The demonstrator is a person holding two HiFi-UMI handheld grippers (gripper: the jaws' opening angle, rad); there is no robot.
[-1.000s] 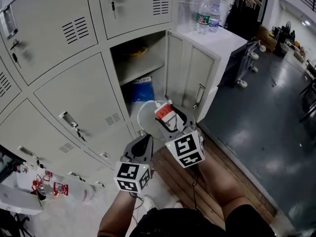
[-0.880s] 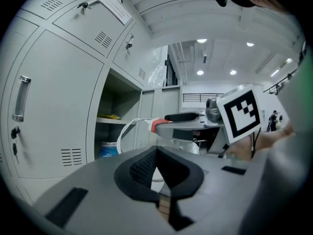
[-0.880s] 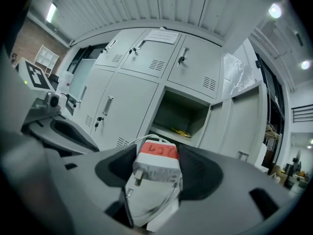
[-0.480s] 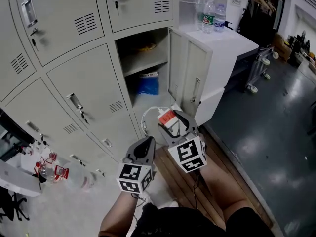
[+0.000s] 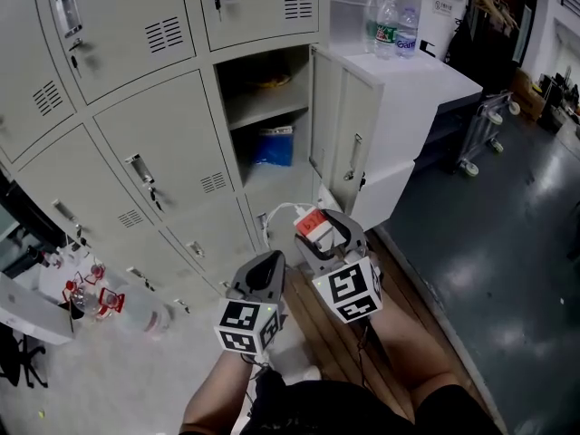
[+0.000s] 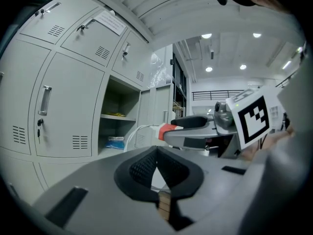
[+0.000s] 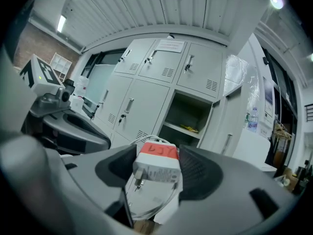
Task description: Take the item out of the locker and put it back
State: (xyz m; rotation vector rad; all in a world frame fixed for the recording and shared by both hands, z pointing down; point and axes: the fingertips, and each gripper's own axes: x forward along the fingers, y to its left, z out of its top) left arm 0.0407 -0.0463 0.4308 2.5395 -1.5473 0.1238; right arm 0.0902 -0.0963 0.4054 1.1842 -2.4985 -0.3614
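Note:
My right gripper [image 5: 314, 228] is shut on a white charger [image 5: 310, 222] with a red end; its white cable [image 5: 276, 214] loops out to the left. In the right gripper view the charger [image 7: 156, 168] sits wedged between both pads, plug prongs facing the camera. The open locker compartment [image 5: 263, 107] lies ahead and above, its door [image 5: 349, 143] swung out to the right. Inside are a blue packet [image 5: 275, 146] and a yellow item [image 5: 272, 82] on the shelf. My left gripper [image 5: 265, 263] hangs beside the right one, shut and empty [image 6: 157, 153].
Closed locker doors [image 5: 163, 152] fill the left. A white cabinet [image 5: 417, 80] with two water bottles [image 5: 385, 25] stands right of the open door. A wheeled cart [image 5: 485, 125] is further right. Red-capped bottles [image 5: 91, 297] sit at the lower left. Wooden boards [image 5: 331, 329] lie underfoot.
Both grippers have drawn back from the lockers, which now look farther off and more upright. The charger has stayed in the right gripper; the left one has stayed shut.

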